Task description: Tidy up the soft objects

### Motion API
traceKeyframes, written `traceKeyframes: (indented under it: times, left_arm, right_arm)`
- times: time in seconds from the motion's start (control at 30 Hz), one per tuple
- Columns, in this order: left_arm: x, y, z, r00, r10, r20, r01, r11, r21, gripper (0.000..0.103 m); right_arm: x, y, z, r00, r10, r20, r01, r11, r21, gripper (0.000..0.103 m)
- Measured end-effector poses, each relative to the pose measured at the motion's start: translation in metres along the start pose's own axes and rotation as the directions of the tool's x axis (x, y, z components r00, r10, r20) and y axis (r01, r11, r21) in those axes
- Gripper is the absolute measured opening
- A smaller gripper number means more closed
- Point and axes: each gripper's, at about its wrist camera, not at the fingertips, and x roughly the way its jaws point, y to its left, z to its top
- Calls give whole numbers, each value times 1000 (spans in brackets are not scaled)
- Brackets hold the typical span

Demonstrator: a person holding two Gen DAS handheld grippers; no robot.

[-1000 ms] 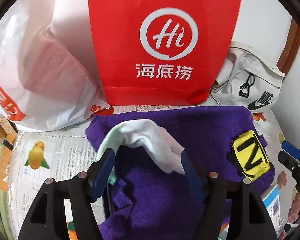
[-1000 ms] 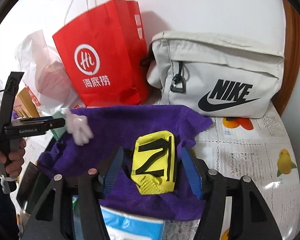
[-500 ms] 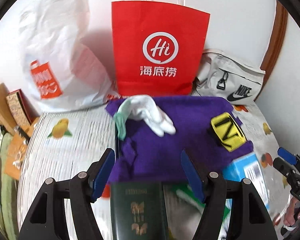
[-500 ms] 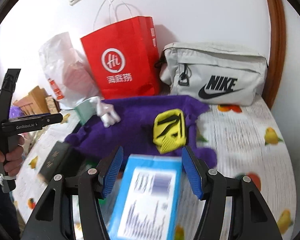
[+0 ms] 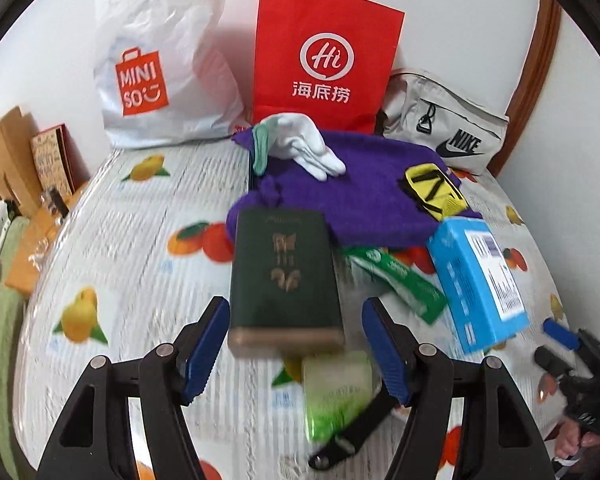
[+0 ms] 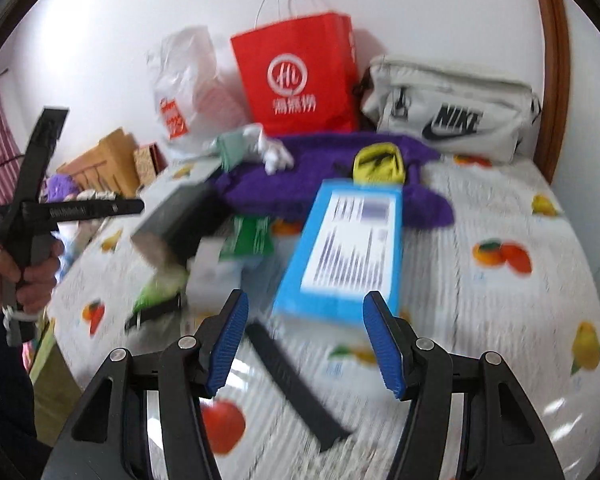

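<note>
A purple towel [image 5: 364,196] [image 6: 316,184] lies at the back of the fruit-print tabletop. On it rest a white glove with a mint cuff [image 5: 300,148] [image 6: 260,146] and a yellow pouch with black marks [image 5: 434,192] [image 6: 378,162]. My left gripper [image 5: 294,346] hangs open and empty above the near end of a dark green box [image 5: 286,276]. My right gripper [image 6: 304,344] is open over the table in front of a blue box [image 6: 348,248]; its jaws are closing with nothing between them. The left tool and the hand holding it show in the right wrist view.
Against the wall stand a white MINISO bag [image 5: 160,64], a red paper bag [image 5: 324,56] and a grey Nike pouch [image 5: 444,136]. Green sachets [image 5: 396,280], a pale green packet [image 5: 336,392] and a black strap [image 6: 296,384] lie near the grippers. Cardboard boxes [image 5: 8,156] sit at far left.
Both grippers have drawn back from the purple towel toward the table's near side. The white glove and the yellow pouch now lie free on the towel, far from the fingers.
</note>
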Motion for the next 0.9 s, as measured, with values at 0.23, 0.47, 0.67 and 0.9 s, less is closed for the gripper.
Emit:
traceKeyframes:
  times: [0.23,0.47,0.67,0.9]
  left_arm:
    - [-7,-1,-37,1000,-14,-4,14,1000,23,67]
    - [0,4,-56,999,-22,-39,22,1000,8,67]
    - [6,8,-62,998,-36,-52,36,999,-6,67]
    - [11,11,-68,996,-59,-68,57,998,-25,67]
  right_arm:
    - [24,7,-37,996,6,-87,-11,998,-55,46]
    - [52,19,-48,986,-58,-157,29,983,-182,46]
    - [49,31,-57,971,-47,-233,-1,979,-202,39]
    - [54,52,-60,972,-60,-226,0,968,-253,31]
